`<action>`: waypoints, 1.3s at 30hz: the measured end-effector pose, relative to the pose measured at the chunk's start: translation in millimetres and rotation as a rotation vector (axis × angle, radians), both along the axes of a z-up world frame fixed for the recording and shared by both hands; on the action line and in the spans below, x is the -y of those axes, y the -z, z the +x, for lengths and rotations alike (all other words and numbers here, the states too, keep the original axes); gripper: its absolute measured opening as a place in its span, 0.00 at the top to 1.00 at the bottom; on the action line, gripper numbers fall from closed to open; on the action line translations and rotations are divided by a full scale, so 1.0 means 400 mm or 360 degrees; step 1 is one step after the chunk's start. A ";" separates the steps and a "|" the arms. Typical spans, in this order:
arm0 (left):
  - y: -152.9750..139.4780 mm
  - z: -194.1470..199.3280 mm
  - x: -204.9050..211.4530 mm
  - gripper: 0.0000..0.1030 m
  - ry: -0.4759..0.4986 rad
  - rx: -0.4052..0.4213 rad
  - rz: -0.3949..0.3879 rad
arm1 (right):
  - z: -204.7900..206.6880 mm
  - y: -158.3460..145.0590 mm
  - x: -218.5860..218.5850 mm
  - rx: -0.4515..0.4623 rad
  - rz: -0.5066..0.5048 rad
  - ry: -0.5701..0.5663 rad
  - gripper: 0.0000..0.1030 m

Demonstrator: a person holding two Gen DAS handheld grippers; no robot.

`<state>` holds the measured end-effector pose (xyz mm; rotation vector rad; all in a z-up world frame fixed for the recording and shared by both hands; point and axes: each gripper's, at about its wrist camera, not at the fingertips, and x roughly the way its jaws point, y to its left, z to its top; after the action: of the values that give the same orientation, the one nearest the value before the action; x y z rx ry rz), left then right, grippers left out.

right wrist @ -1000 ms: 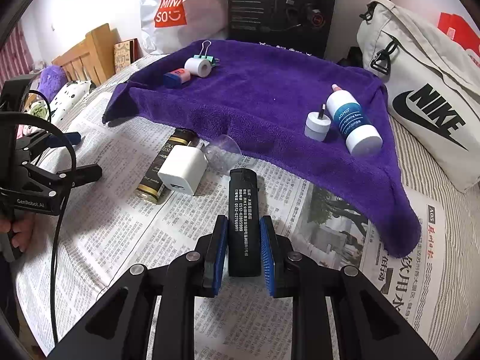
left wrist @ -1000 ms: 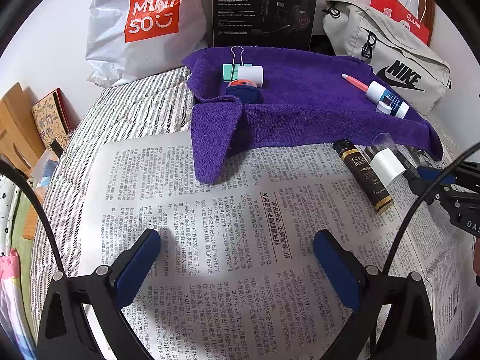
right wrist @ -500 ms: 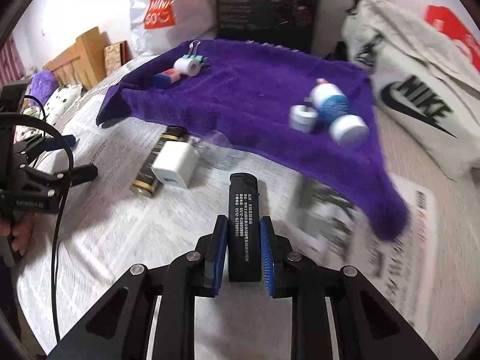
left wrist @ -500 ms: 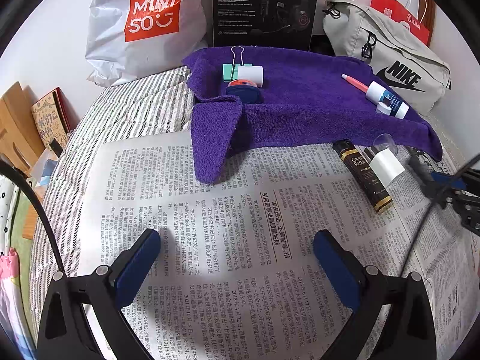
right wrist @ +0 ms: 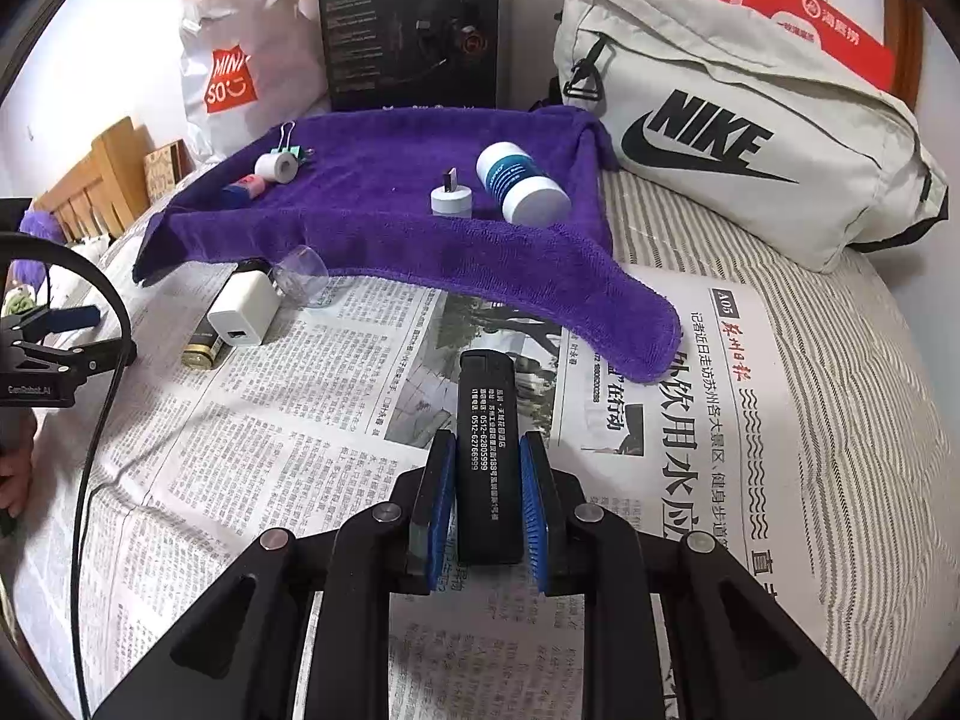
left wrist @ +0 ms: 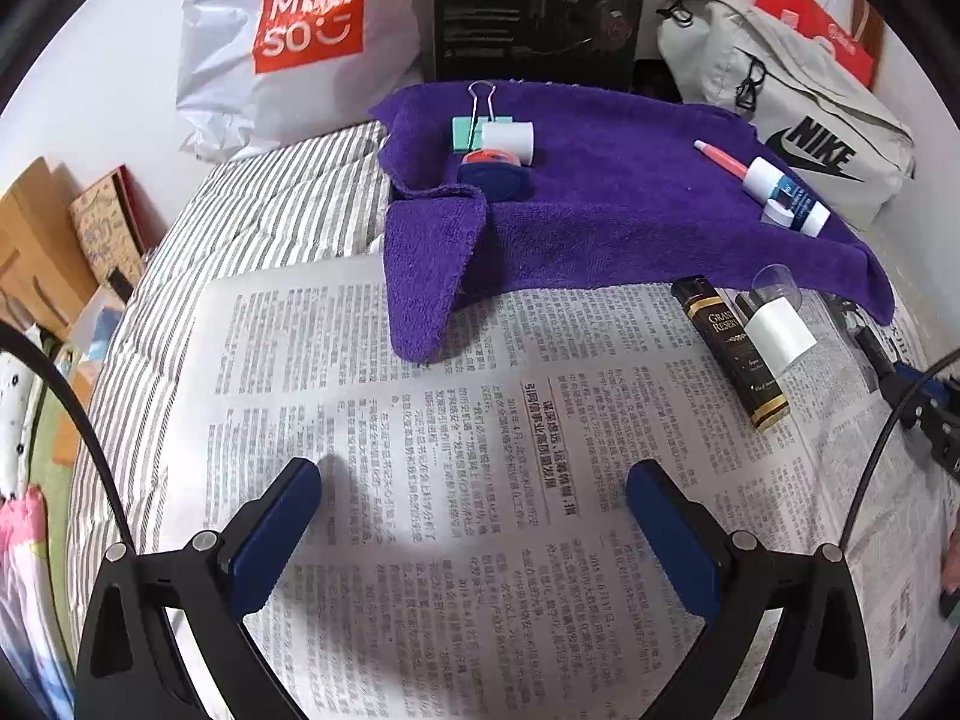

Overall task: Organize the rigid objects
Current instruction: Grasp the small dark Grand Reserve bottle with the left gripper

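Two claws in view. Right claw (right wrist: 487, 504) tilts down over the newspaper (right wrist: 288, 444) spread on the striped bed (right wrist: 852, 396); its blue pads are clamped on the sides of a black lighter (right wrist: 483, 450), white print facing up, front end sticking out past the fingertips toward the drooping corner of the purple towel (right wrist: 384, 222). The jaws have just been closing in on the lighter's sides, with the lighter between them. Cannot tell if the lighter is clear of the paper.

Left claw (left wrist: 474, 528) also angles down over the newspaper, jaws wide apart, nothing between them, only print below.

On the towel: white bottle (right wrist: 521, 183) lying on its side, small white cap (right wrist: 451, 201) just beside it, green binder clip (left wrist: 474, 129), white roll (left wrist: 509, 141), and a red-and-blue piece (left wrist: 492, 165) near the left fold. A thin pink stick (left wrist: 717, 157) lies at the bottle's far end in the left wrist view.

On the newspaper at the towel's front edge: white charger cube (right wrist: 245, 307) resting on a black-and-gold lighter (left wrist: 729, 351), clear cap (right wrist: 300, 273) touching the cube.

Behind: white Miniso bag (left wrist: 288, 42), black headset box (right wrist: 411, 30), grey Nike bag (right wrist: 738, 150), red box (right wrist: 804, 18). Path between lighter and towel is open.
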<state>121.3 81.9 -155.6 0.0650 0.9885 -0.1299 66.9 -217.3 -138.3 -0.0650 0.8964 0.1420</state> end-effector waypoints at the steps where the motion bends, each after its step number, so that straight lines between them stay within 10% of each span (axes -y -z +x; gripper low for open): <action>1: -0.002 0.000 0.004 0.00 -0.0002 -0.0006 0.0003 | 0.000 0.000 0.000 0.0001 -0.0001 0.0000 0.79; 15: -0.048 0.056 0.196 0.00 0.0140 -0.0018 0.0169 | 0.005 0.000 0.000 -0.0011 0.0037 0.0000 0.78; 39: -0.003 0.095 0.210 0.00 0.0078 -0.0019 0.0014 | 0.014 0.002 -0.001 -0.0007 0.0009 -0.0007 0.78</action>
<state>159.2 -2.2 -154.5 0.0966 1.0000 -0.1711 72.6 -217.0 -139.1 -0.0613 0.9005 0.1489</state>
